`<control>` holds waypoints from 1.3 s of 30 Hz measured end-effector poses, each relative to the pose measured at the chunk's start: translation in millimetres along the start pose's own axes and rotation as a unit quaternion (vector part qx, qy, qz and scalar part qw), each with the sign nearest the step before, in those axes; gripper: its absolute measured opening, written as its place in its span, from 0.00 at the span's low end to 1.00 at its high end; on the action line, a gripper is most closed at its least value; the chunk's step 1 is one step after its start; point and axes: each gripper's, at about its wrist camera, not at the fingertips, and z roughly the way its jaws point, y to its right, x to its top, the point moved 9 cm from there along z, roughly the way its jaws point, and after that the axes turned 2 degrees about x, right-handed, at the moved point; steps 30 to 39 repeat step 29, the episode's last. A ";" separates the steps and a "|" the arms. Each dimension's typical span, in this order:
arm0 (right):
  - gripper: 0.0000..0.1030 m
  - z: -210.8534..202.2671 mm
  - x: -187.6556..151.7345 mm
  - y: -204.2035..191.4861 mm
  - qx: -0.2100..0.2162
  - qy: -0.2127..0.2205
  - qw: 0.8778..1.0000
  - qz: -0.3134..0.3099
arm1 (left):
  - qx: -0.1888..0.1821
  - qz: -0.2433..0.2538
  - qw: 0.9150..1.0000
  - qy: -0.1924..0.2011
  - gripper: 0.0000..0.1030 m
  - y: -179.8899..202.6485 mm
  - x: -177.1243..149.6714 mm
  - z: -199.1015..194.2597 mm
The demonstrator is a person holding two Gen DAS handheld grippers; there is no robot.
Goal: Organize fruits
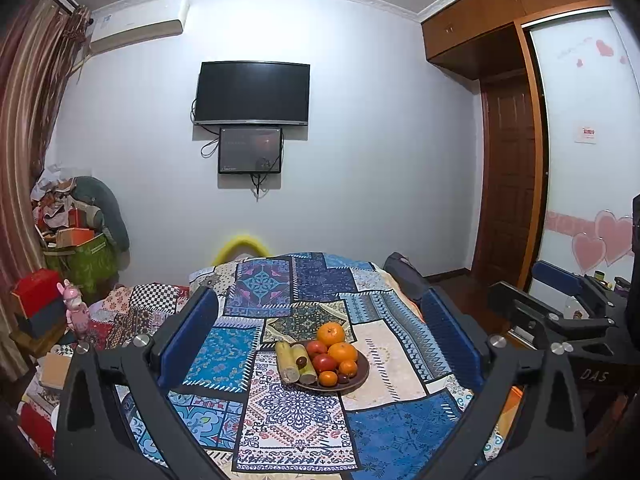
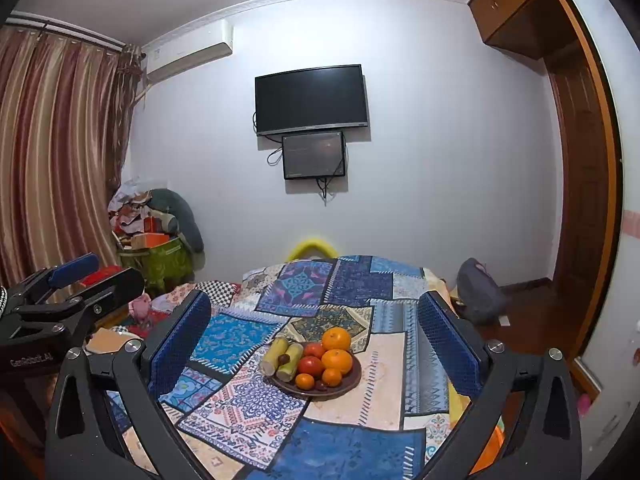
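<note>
A brown plate (image 1: 362,376) sits on the patchwork cloth and also shows in the right wrist view (image 2: 352,378). It holds oranges (image 1: 331,333) (image 2: 336,338), red apples (image 1: 325,362) (image 2: 310,365), two yellow-green banana pieces (image 1: 289,362) (image 2: 274,356) and small dark fruits (image 1: 301,360) (image 2: 284,358). My left gripper (image 1: 320,312) is open and empty, back from the plate. My right gripper (image 2: 316,312) is open and empty, also back from the plate. Each gripper shows at the edge of the other's view, the right gripper (image 1: 560,292) and the left gripper (image 2: 76,276).
The patchwork cloth (image 1: 296,416) covers the table. A pink toy (image 1: 76,312) and red boxes (image 1: 36,296) stand at the left. A grey backpack (image 2: 478,292) lies on the floor at the right. A yellow chair back (image 1: 242,246) rises behind the table.
</note>
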 end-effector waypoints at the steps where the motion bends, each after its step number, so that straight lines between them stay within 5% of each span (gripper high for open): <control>1: 1.00 -0.3 0.2 -0.4 0.000 0.000 1.000 -0.001 | 0.001 -0.001 1.000 -0.001 1.00 -0.6 -0.5 0.6; 39: 1.00 0.0 1.1 1.9 -0.003 0.001 1.000 0.004 | -0.014 0.000 1.000 -0.011 1.00 1.1 -4.6 3.4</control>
